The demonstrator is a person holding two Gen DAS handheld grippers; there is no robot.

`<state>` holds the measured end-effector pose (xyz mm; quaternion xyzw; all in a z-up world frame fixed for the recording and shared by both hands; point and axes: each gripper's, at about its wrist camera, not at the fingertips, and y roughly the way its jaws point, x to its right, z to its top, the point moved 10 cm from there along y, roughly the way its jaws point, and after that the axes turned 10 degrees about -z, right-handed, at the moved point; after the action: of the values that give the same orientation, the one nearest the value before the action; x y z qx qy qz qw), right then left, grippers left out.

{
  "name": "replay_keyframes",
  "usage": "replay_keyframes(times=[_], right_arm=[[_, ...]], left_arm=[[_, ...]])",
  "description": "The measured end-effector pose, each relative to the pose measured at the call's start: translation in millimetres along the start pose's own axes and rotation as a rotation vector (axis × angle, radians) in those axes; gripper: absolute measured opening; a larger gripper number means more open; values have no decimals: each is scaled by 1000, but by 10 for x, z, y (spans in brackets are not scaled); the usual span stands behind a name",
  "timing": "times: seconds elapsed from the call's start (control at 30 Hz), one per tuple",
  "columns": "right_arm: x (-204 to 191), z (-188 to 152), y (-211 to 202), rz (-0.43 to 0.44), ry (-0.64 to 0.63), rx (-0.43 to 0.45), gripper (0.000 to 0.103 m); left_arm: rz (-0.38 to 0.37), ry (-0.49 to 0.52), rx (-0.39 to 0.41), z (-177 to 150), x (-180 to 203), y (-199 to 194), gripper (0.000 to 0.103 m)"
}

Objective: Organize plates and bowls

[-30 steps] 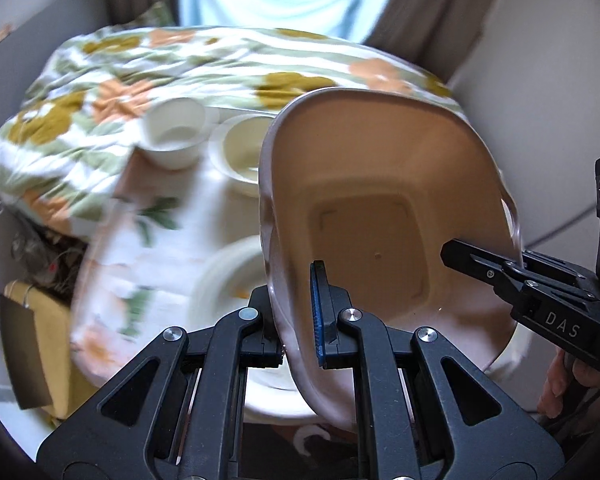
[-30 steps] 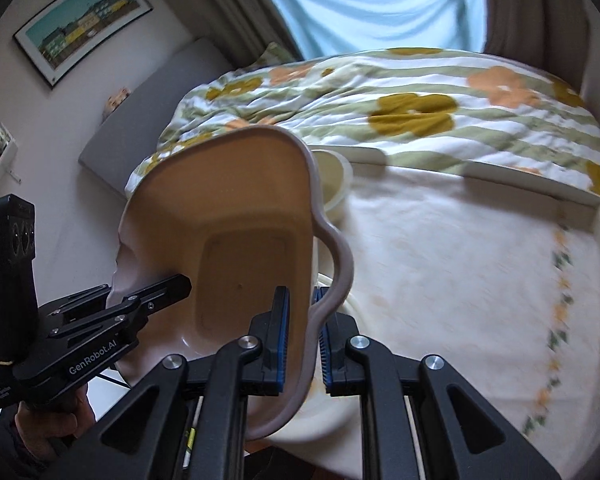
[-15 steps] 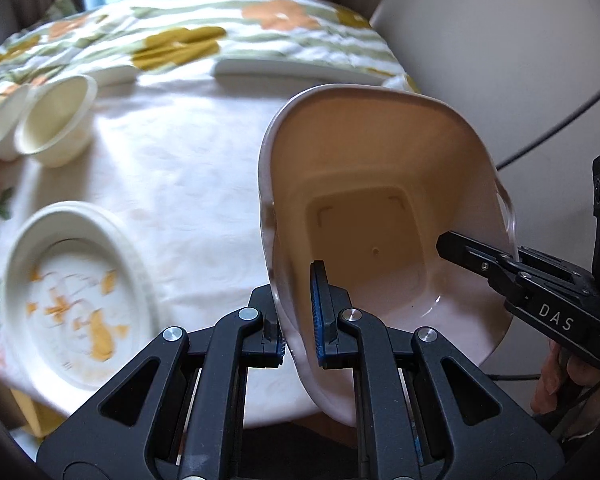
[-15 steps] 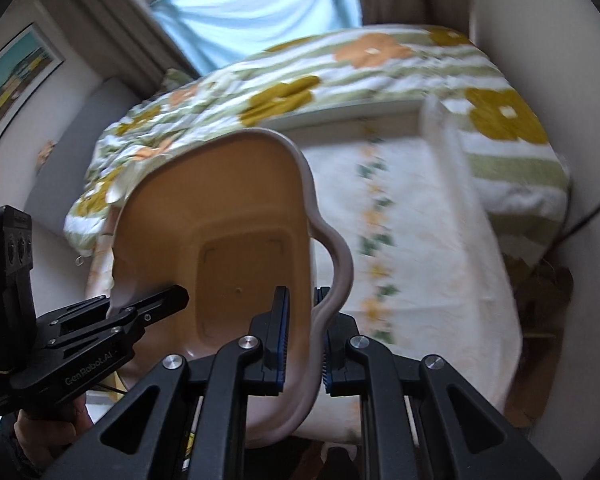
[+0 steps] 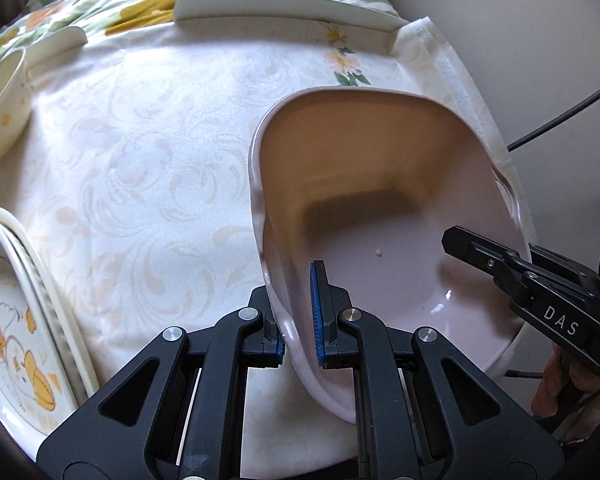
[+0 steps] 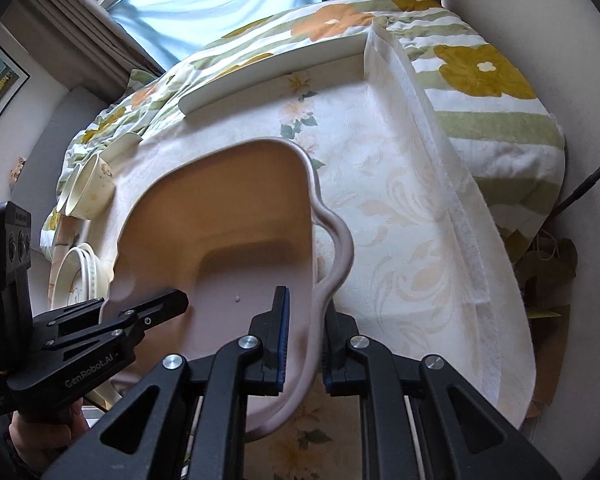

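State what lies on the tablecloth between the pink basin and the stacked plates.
Nothing: in the left wrist view, only bare patterned tablecloth runs from the pink basin to the stacked plates.

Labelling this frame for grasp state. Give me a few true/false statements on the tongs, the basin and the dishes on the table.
1. Both tongs grip the pink basin. True: left tongs and right tongs each clamp its rim.
2. The basin holds stacked bowls. False: it is empty.
3. Plates are stacked at the table's left edge. True.
4. The small bowls sit inside the basin. False: they stand on the tablecloth, apart from it.
5. The tablecloth is plain blue. False: cream with a floral pattern.
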<state>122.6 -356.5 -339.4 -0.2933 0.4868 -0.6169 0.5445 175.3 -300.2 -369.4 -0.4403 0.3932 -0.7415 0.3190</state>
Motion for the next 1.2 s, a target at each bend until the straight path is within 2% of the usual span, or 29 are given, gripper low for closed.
replay_keyframes(times=[0.2,0.27,0.33,0.37,0.4,0.5,0.57,0.63,0.77,0.93,1.07,1.2], right_arm=[[37,-45,80,5,22,-18,12],[44,-46,89,10,30,-22,12],[51,-46,98,20,48,-28,12],[50,-51,107,31,58,-37,12],[46,-52,111,47,72,-42,12],[46,-47,106,89,119,-42,13],[79,-47,111,98,160,-41,24],[99,-46,106,107,186,-40,47],[107,-61,37,96,184,-34,48],[97,-46,-261,48,147,14,48],[-10,-30,-669,15,72,82,48],[-297,35,-1106,33,-32,165,48]], left_arm=[[30,20,0,-2,7,-15,9],[36,28,-4,-31,29,-17,15],[41,33,-5,-17,23,8,39],[49,38,0,-7,24,10,69],[63,46,20,3,31,-19,84],[60,64,50,40,64,-75,84],[70,68,44,48,52,-58,84],[77,68,35,48,42,-29,84],[86,61,32,50,30,-31,84],[108,63,48,-43,5,-293,84],[132,62,108,-115,-12,-742,84],[158,31,233,-172,-61,-1450,84]])
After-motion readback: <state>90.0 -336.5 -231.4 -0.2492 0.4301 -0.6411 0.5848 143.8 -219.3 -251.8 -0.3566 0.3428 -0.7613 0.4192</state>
